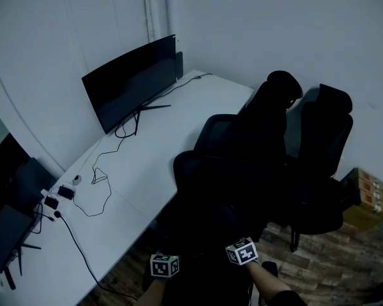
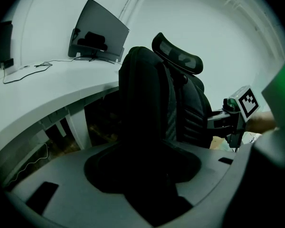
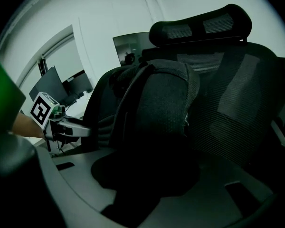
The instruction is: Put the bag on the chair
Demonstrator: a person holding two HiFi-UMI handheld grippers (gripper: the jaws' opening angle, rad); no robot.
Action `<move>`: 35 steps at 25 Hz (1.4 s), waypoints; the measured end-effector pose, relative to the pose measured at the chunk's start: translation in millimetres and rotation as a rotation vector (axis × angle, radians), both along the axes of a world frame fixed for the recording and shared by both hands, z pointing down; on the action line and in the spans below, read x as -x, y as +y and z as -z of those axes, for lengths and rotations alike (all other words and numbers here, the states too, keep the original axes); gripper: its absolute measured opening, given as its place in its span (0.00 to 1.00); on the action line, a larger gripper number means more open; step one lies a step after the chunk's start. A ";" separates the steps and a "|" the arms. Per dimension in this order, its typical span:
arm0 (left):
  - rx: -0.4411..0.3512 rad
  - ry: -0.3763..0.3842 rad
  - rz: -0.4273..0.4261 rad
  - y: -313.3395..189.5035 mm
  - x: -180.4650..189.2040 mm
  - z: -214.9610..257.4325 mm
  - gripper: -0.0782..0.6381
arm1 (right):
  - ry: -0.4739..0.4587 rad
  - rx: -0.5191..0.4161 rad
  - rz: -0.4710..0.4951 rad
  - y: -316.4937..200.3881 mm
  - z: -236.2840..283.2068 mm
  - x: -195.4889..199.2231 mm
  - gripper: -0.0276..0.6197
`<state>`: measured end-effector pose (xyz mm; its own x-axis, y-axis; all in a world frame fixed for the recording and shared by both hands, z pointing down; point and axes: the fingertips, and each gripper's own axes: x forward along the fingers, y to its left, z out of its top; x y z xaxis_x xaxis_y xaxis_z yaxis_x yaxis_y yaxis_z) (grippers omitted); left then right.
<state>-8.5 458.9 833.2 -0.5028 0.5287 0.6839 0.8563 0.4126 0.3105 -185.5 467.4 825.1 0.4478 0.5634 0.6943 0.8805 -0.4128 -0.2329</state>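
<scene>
A black backpack [image 2: 142, 103] stands upright on the seat of a black mesh office chair [image 2: 178, 61], leaning against its backrest. The right gripper view has the same backpack [image 3: 156, 103] in front of the chair's backrest [image 3: 237, 94]. In the head view both grippers sit low at the chair's front, the left gripper [image 1: 165, 265] beside the right gripper [image 1: 242, 252], and only their marker cubes stand out. The right gripper [image 2: 230, 120] reaches at the bag's right side, the left gripper [image 3: 61, 127] at its left side. Darkness hides both pairs of fingertips.
A white desk [image 1: 179, 107] runs along the left with a curved monitor [image 1: 131, 85] and loose cables [image 1: 96, 183]. A second black chair [image 1: 325, 132] stands behind the first. Cardboard boxes [image 1: 369, 187] lie on the wood floor at the right.
</scene>
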 end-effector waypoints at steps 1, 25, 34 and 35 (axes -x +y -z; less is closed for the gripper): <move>0.002 0.005 -0.003 2.3 1.0 -1.5 0.43 | -0.007 -0.008 -0.010 2.5 -3.7 2.0 0.25; 0.028 0.039 -0.028 2.8 7.7 -0.9 0.60 | -0.122 -0.070 -0.268 6.5 -10.7 71.2 0.42; 0.106 0.023 -0.031 -3.4 1.2 41.8 0.60 | 0.029 0.017 -0.315 -16.9 30.3 46.7 0.41; 0.121 0.021 -0.032 -5.1 -0.5 47.6 0.60 | 0.045 0.036 -0.324 -20.3 35.7 43.8 0.41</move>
<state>-8.0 453.8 785.7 -0.5075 0.5917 0.6264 0.8476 0.4736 0.2393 -229.4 447.1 789.4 0.2712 0.7058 0.6545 0.9565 -0.1216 -0.2651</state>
